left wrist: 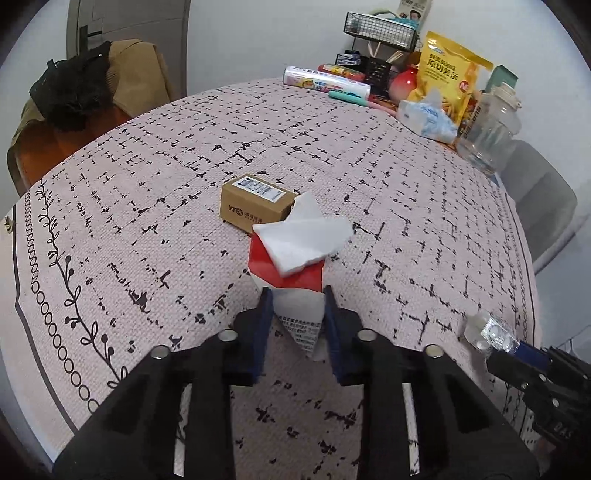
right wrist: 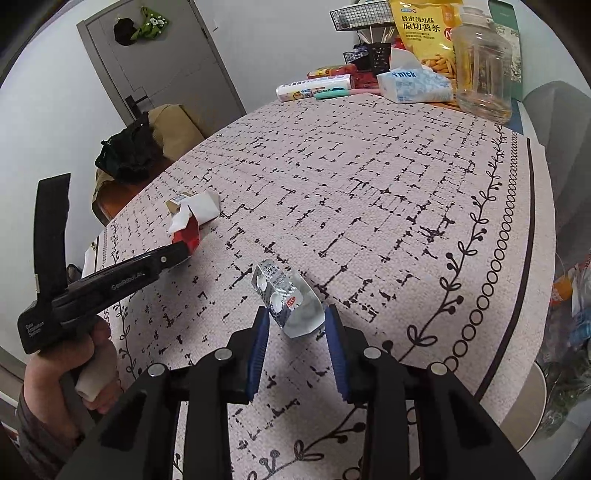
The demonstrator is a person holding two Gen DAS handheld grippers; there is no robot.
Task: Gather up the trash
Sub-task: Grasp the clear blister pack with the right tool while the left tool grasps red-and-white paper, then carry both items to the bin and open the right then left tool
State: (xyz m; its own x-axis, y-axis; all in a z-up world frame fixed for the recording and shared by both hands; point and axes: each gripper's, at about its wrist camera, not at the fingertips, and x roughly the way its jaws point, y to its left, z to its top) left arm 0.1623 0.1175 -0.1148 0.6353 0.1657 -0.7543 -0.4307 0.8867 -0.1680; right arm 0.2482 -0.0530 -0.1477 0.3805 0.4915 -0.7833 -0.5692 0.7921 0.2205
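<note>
A red and white paper packet (left wrist: 291, 273) lies on the patterned tablecloth with a crumpled white tissue (left wrist: 306, 240) draped over its far end. My left gripper (left wrist: 297, 295) is shut on the packet's near white end, blue pads pressing both sides. Just behind stands a small brown cardboard box (left wrist: 251, 206). My right gripper (right wrist: 297, 321) is shut on a silver pill blister pack (right wrist: 288, 299), held slightly above the cloth. From the right wrist view, the left gripper (right wrist: 184, 253) and the packet (right wrist: 188, 232) appear at the left, held by a person's hand (right wrist: 92, 354).
Along the table's far edge are a tissue pack (right wrist: 413, 85), a yellow snack bag (right wrist: 424, 33), a clear plastic jar (right wrist: 484, 62), a roll of bags (right wrist: 314, 86) and a wire rack (left wrist: 380, 27). A chair with clothes (left wrist: 81, 88) stands left. A bag of rubbish (right wrist: 569, 295) hangs beyond the table's right edge.
</note>
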